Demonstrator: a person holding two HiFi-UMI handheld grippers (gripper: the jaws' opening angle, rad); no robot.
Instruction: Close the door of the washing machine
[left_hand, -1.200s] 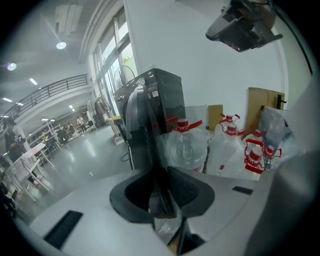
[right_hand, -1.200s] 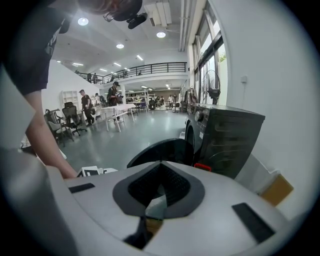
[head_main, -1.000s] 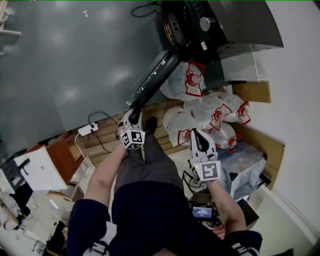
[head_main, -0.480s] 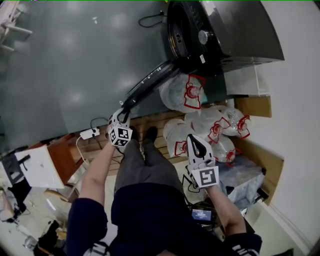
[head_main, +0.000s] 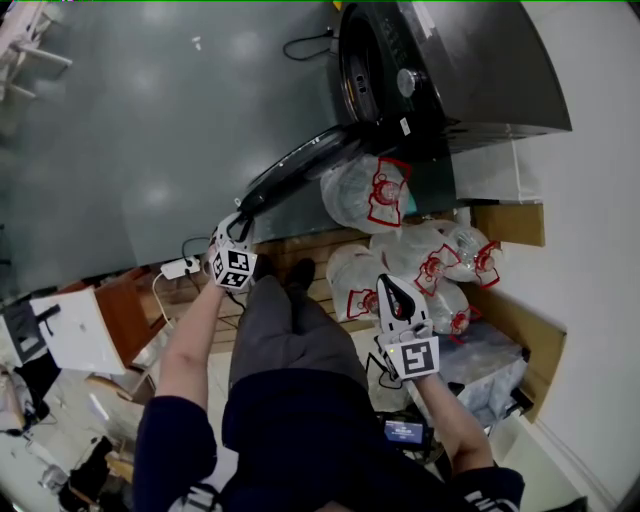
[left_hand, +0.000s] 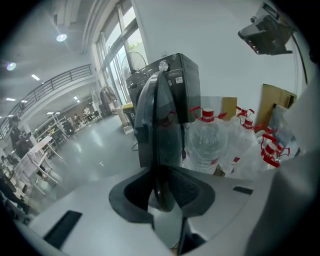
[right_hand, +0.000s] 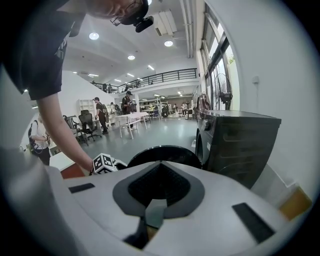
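The dark washing machine (head_main: 470, 70) stands at the top of the head view, its round opening facing left. Its black door (head_main: 300, 170) hangs open, slanting down-left from the machine. My left gripper (head_main: 238, 222) holds the door's free edge. In the left gripper view the door (left_hand: 160, 115) runs edge-on between the left gripper's (left_hand: 162, 200) jaws, which are opening slightly while the rim still sits between the pads. My right gripper (head_main: 392, 288) hovers shut and empty over the bottles. In the right gripper view the right gripper (right_hand: 157, 192) points at the door (right_hand: 162, 152) and the machine (right_hand: 240, 145).
Several large wrapped water bottles (head_main: 365, 190) lie on a wooden pallet (head_main: 300, 250) beside the machine. Cardboard (head_main: 510, 225) leans on the right wall. A white power adapter (head_main: 178, 267) and a wooden cabinet (head_main: 110, 320) sit at the left. The person's legs fill the lower middle.
My left gripper has moved left with the door's edge, and the door has swung with it. The right gripper has hardly shifted.
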